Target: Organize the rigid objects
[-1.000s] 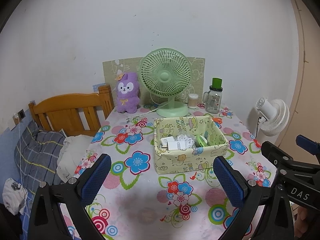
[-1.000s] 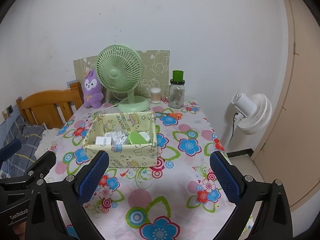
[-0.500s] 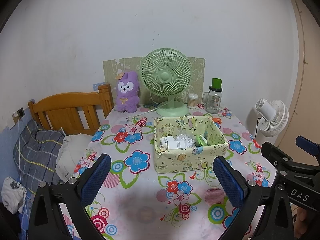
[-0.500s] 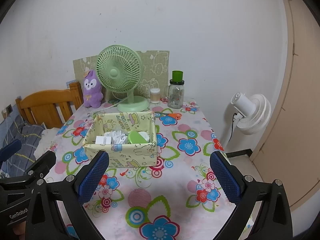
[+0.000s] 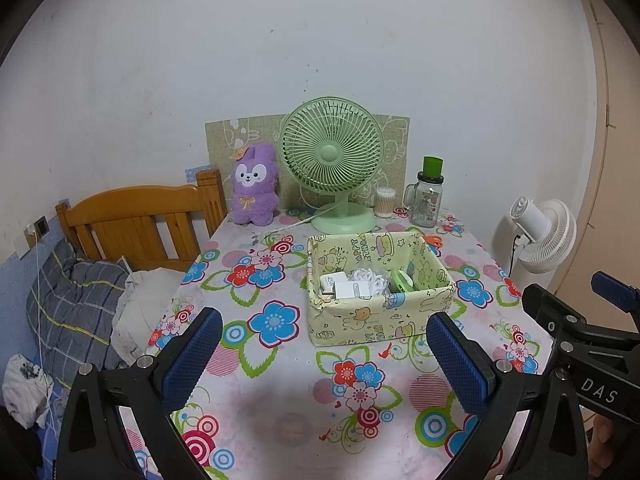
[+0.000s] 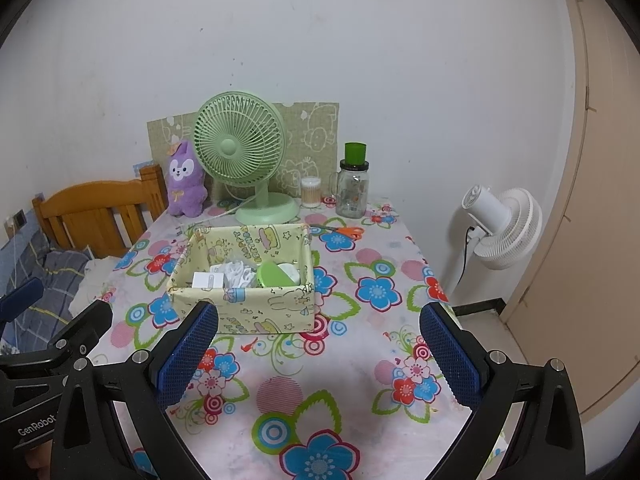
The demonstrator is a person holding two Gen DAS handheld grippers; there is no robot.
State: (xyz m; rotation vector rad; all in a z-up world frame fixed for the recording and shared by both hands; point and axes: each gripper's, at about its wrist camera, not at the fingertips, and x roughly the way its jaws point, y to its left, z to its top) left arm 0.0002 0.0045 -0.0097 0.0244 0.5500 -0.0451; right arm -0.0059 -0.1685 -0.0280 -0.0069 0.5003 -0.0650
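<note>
A yellow cartoon-print fabric box [image 5: 362, 322] [image 6: 256, 312] stands mid-table on the flowered cloth. It holds white chargers [image 5: 346, 288] [image 6: 208, 280], a coiled white cable [image 5: 370, 276] and a green round case [image 6: 274, 274] [image 5: 400, 280]. My left gripper [image 5: 324, 360] is open and empty, hovering over the near table in front of the box. My right gripper [image 6: 318, 356] is open and empty, also in front of the box, to its right. Orange-handled scissors [image 6: 348, 232] lie behind the box.
At the back stand a green desk fan [image 5: 334, 164], a purple plush rabbit [image 5: 256, 184], a cotton-swab jar [image 6: 311, 192] and a glass jar with a green lid [image 6: 353, 184]. A wooden bed headboard [image 5: 136, 220] is left; a white floor fan [image 6: 500, 228] is right.
Both grippers have drifted back very slightly; the scene looks a touch farther. Nothing was grasped or released.
</note>
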